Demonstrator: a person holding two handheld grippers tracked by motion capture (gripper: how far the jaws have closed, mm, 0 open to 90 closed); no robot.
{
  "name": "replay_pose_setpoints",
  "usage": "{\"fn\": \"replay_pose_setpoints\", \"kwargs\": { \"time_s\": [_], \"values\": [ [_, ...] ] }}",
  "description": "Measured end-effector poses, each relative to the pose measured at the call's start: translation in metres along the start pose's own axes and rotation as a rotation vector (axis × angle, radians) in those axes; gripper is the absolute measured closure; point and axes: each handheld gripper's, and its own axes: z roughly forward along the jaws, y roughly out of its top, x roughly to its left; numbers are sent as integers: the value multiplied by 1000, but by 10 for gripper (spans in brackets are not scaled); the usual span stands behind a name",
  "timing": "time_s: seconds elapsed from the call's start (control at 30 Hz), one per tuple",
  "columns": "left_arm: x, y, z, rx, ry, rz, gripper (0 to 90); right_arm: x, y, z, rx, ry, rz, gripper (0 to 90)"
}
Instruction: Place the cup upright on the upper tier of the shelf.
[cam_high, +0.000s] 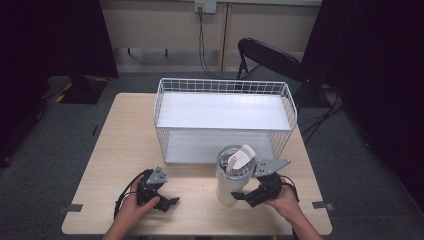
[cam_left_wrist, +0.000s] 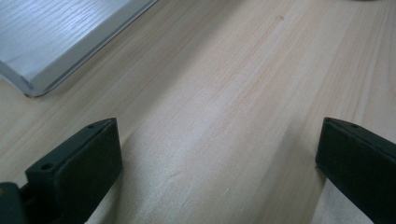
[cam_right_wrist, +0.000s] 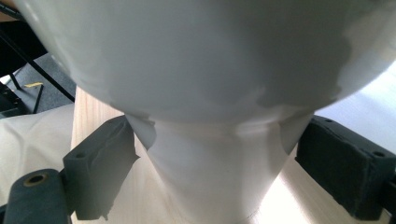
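A white tumbler (cam_high: 226, 187) with a flip-top lid (cam_high: 236, 159) stands upright near the table's front edge, just in front of the wire basket (cam_high: 159, 107). My right gripper (cam_high: 241, 196) reaches in from the right, low at the tumbler's base. In the right gripper view the tumbler (cam_right_wrist: 210, 84) looms close, and the right gripper (cam_right_wrist: 217, 175) is open, its jaws either side of the narrow base; one pad (cam_right_wrist: 105, 158) is at the wall, the other a little off it. My left gripper (cam_high: 171, 202) rests open on bare wood at the front left, and the left gripper (cam_left_wrist: 219, 163) has nothing between its jaws.
The white wire basket holds a white board (cam_high: 220, 111) and takes up the table's (cam_high: 120, 145) back middle; a corner of its base board (cam_left_wrist: 56, 42) lies ahead of the left gripper. A dark folding chair (cam_high: 270, 57) stands behind the table. Tape marks sit at both front corners.
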Motion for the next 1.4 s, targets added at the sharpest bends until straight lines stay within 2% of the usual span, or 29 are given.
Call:
{"fn": "replay_pose_setpoints", "kwargs": {
  "time_s": [0.47, 1.0, 1.4],
  "values": [
    [0, 0, 0, 0, 0, 0, 0, 1, -4, 5, -42, 2, 24, 98],
    [0, 0, 0, 0, 1, 2, 0, 0, -9, 11, -93, 3, 28, 89],
    [0, 0, 0, 1, 1, 3, 0, -3, -15, 15, -142, 28, 40, 78]
  ]
}}
